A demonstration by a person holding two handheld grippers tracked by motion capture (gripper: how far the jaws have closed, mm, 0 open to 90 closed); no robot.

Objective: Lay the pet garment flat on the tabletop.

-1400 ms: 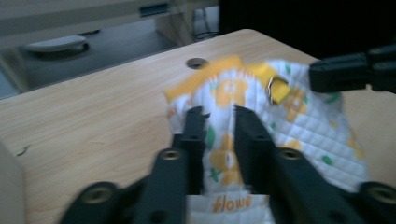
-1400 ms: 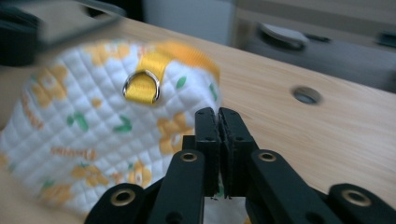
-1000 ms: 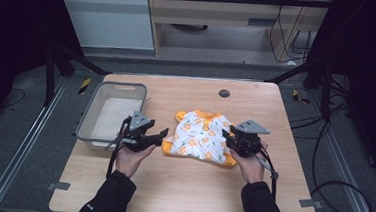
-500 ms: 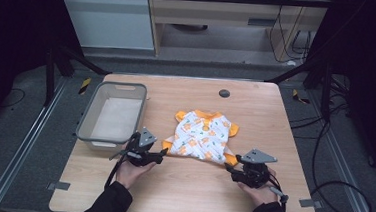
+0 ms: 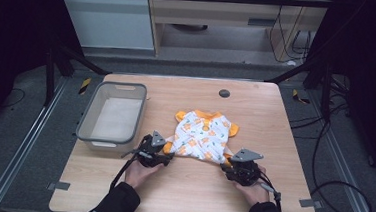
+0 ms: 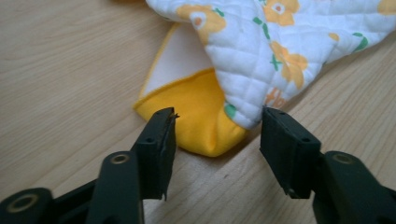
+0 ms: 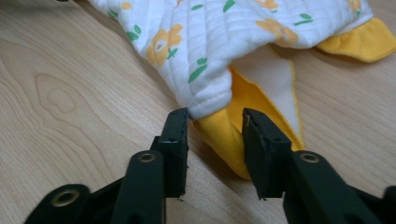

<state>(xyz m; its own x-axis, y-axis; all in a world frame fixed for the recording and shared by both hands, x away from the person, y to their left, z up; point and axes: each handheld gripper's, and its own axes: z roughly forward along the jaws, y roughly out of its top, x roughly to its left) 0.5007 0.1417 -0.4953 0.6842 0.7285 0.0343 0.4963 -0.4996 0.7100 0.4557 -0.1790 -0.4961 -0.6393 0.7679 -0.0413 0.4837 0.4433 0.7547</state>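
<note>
A white quilted baby garment (image 5: 201,137) with orange flowers and yellow cuffs lies flat mid-table. My left gripper (image 5: 168,154) is at its near-left corner. In the left gripper view the jaws of the left gripper (image 6: 217,126) stand wide apart, with the yellow cuff (image 6: 201,112) lying loose between them on the wood. My right gripper (image 5: 229,165) is at the near-right corner. In the right gripper view the right gripper (image 7: 215,121) has a narrower gap, and the other yellow cuff (image 7: 222,133) lies in it with a sliver of shadow beside one jaw.
A grey plastic bin (image 5: 85,124) stands at the table's left, just beyond my left hand. A black round grommet (image 5: 224,93) sits near the far edge of the wooden table (image 5: 265,116). Bare wood lies right of and nearer than the garment.
Both grippers have come back toward the near edge from the garment's sides. Its lower corners are drawn out toward me and the garment lies flatter.
</note>
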